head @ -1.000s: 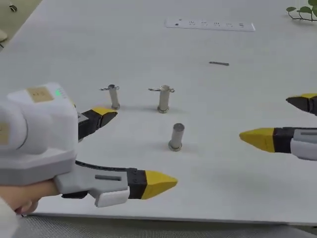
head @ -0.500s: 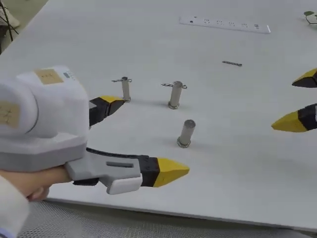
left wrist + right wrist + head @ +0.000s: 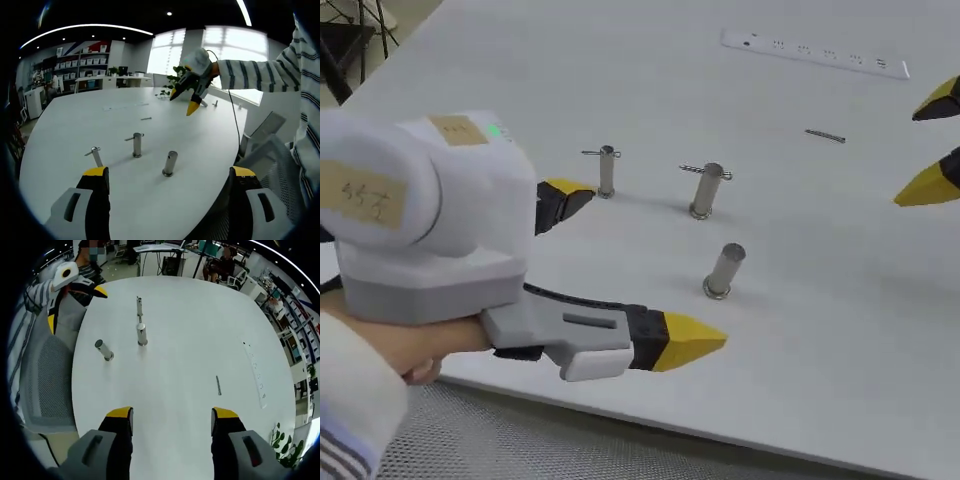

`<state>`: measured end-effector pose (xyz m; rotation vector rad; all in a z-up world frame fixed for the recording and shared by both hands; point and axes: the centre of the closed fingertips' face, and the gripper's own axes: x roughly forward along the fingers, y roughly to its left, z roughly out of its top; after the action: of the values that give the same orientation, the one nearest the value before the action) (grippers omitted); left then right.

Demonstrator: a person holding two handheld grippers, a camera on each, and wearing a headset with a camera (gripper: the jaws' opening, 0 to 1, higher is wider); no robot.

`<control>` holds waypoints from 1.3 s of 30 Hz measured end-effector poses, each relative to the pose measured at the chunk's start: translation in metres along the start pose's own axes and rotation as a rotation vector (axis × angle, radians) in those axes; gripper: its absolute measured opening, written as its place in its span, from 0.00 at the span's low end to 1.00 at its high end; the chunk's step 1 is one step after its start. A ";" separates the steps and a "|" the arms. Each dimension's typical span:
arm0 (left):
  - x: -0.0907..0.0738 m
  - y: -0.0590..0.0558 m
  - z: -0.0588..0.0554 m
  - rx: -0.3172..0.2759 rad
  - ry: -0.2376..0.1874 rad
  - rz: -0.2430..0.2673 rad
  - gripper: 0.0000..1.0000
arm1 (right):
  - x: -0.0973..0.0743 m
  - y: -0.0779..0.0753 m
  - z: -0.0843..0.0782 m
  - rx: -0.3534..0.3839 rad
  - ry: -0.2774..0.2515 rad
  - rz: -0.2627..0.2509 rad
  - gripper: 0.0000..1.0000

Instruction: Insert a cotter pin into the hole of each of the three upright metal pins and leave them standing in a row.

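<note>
I hold the left hand-held gripper [image 3: 635,268] level, pointing forward, jaws spread wide with nothing between them; my left hand [image 3: 420,352] grips it from below. The right hand-held gripper [image 3: 912,152] is raised off to the right, jaws also apart and empty, my striped sleeve [image 3: 255,75] outstretched behind it.

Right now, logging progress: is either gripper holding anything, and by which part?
Nothing is held: the left gripper and the right gripper are both open and empty.
</note>
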<state>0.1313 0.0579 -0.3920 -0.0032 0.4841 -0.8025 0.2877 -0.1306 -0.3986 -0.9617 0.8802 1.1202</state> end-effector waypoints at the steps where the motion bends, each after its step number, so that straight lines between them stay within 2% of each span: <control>1: 0.000 0.000 0.000 -0.003 -0.001 0.001 0.99 | 0.002 -0.005 0.000 -0.008 0.006 0.003 0.56; 11: -0.001 0.001 -0.003 -0.017 0.006 0.004 0.99 | 0.023 -0.055 0.003 -0.041 0.061 0.039 0.50; 14: -0.001 0.001 -0.003 -0.018 0.009 0.005 0.99 | 0.029 -0.066 0.004 -0.051 0.063 0.033 0.49; 16: -0.001 0.002 -0.003 -0.019 0.014 0.006 0.99 | 0.036 -0.074 0.007 -0.084 0.046 0.036 0.46; 20: -0.002 0.000 0.001 -0.017 0.014 -0.001 0.99 | 0.051 -0.087 0.008 -0.065 0.054 0.045 0.38; 22: -0.003 0.001 0.002 -0.012 0.015 0.001 0.99 | 0.056 -0.089 0.009 -0.059 0.064 0.044 0.34; 23: -0.003 0.001 0.003 -0.013 0.014 0.004 0.99 | 0.056 -0.083 0.010 -0.060 0.071 0.043 0.33; 24: -0.004 0.002 0.004 -0.016 0.011 0.008 0.99 | 0.060 -0.084 0.010 -0.057 0.080 0.043 0.32; 27: -0.006 0.005 0.004 -0.027 0.005 0.018 0.99 | 0.068 -0.090 0.008 -0.030 0.095 0.048 0.29; 30: -0.009 0.007 0.003 -0.027 0.012 0.025 0.97 | 0.074 -0.094 0.007 -0.036 0.111 0.045 0.27; 39: -0.012 0.015 0.003 -0.048 0.014 0.040 0.96 | 0.089 -0.110 -0.008 0.011 0.157 0.042 0.20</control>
<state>0.1360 0.0765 -0.3873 -0.0321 0.5155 -0.7520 0.4128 -0.1266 -0.4644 -1.0364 1.0369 1.0849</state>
